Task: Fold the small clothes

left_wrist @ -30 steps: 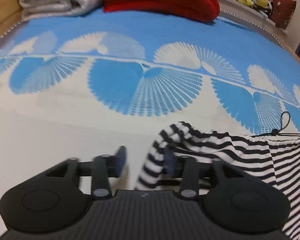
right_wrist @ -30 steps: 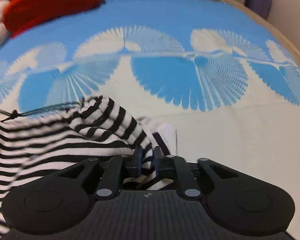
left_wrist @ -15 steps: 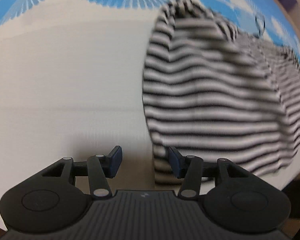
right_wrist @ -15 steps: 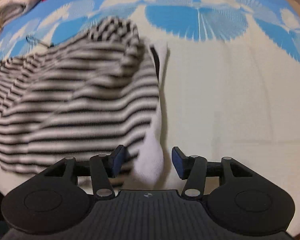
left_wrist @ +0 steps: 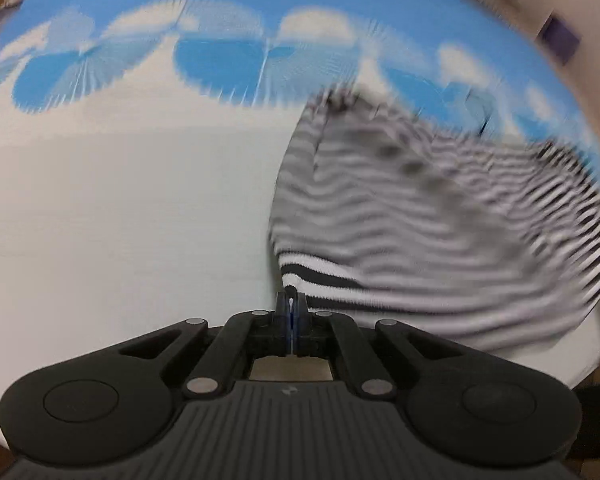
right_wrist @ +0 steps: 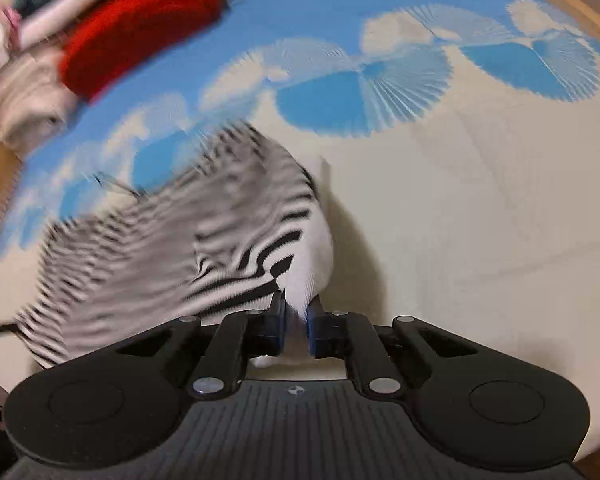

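While both grippers pinch it, the black-and-white striped knit garment (left_wrist: 440,216) lies on the blue-and-cream fan-patterned bedspread (left_wrist: 120,200).
At its near left corner the left gripper (left_wrist: 291,304) has its fingers pressed together on the striped hem; at its near right corner the right gripper (right_wrist: 296,312) clamps a white fold of the cloth. Beyond, a red knitted bundle (right_wrist: 140,24) sits beside folded pale clothes (right_wrist: 24,96).

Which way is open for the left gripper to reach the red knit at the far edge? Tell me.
Probably none yet: the left gripper is shut on the striped garment, near the front, and the red knit lies far across the bedspread.
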Motion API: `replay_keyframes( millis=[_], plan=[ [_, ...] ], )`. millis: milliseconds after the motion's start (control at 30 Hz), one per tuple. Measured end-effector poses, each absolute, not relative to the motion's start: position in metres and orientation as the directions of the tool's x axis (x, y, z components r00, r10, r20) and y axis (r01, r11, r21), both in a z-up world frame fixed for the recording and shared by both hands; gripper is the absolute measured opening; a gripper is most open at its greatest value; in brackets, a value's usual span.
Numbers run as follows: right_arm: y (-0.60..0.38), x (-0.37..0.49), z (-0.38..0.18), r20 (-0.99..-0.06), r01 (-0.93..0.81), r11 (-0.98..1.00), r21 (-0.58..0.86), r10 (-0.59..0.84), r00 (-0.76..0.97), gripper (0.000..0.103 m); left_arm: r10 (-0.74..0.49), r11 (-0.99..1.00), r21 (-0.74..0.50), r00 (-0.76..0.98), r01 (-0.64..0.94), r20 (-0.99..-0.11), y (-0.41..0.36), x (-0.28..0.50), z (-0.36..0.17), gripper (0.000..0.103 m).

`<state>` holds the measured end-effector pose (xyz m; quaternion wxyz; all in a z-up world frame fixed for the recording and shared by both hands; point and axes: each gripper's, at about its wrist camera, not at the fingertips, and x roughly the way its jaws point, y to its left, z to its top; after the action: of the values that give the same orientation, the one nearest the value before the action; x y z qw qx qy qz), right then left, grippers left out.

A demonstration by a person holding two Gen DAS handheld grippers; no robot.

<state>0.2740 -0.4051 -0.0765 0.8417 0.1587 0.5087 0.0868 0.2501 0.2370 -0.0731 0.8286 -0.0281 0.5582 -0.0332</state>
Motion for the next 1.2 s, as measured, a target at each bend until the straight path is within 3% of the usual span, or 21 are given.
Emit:
replay_keyframes(
  millis=[100,200,300,333,433,533,667,767,867,933,1067,1200],
  plan=[
    [-0.396,0.277,-0.111,-0.923,0.046,0.963,0.265,0.239,0.302,0.009,-0.011,0.996,0.008,0.223,0.083,-0.975,0.219,0.247,-0.104,0.001],
    [-0.382,0.279,-0.123,-0.953,0.029,0.98,0.198,0.186,0.238,0.009,0.028,0.99,0.056,0.205,0.131,-0.978,0.207,0.242,-0.103,0.002],
    [-0.376,0.279,-0.115,-0.959,0.044,0.988,0.151,0.136,0.248,0.014,0.055,0.992,0.085,0.277,0.097,-0.959,0.206,0.243,-0.083,0.008],
    [-0.372,0.28,-0.109,-0.957,0.041,0.992,0.121,0.106,0.269,0.015,0.045,0.993,0.076,0.323,0.086,-0.945,0.206,0.244,-0.072,0.014],
    [-0.36,0.272,-0.078,-0.898,0.004,0.999,0.033,0.028,0.439,0.016,-0.05,0.995,-0.012,0.41,0.096,-0.911,0.191,0.252,-0.052,0.02],
    [-0.351,0.269,-0.056,-0.83,-0.067,0.989,0.129,0.145,0.538,0.016,-0.133,0.983,-0.066,0.424,0.169,-0.896,0.162,0.261,-0.046,0.022],
    [-0.329,0.277,-0.063,-0.815,-0.19,0.94,0.283,0.34,0.469,0.016,-0.197,0.956,-0.089,0.381,0.281,-0.903,0.122,0.272,-0.058,0.026],
    [-0.309,0.285,-0.088,-0.892,-0.22,0.957,0.19,0.262,0.369,0.024,-0.186,0.946,-0.069,0.354,0.318,-0.917,0.104,0.274,-0.073,0.027],
    [-0.296,0.289,-0.118,-0.959,-0.235,0.971,0.036,0.1,0.266,0.025,-0.135,0.951,-0.033,0.318,0.306,-0.939,0.094,0.287,-0.095,0.033],
    [-0.292,0.291,-0.112,-0.957,-0.232,0.972,0.023,0.089,0.276,0.025,-0.092,0.959,-0.005,0.295,0.284,-0.951,0.094,0.295,-0.105,0.044],
    [-0.278,0.287,-0.08,-0.906,-0.264,0.964,0.023,0.132,0.402,0.026,-0.113,0.981,-0.047,0.354,0.189,-0.929,0.101,0.311,-0.083,0.044],
    [-0.273,0.298,-0.053,-0.821,-0.258,0.957,0.135,0.254,0.512,0.027,-0.162,0.984,-0.108,0.466,0.14,-0.87,0.107,0.321,-0.057,0.044]
  ],
)
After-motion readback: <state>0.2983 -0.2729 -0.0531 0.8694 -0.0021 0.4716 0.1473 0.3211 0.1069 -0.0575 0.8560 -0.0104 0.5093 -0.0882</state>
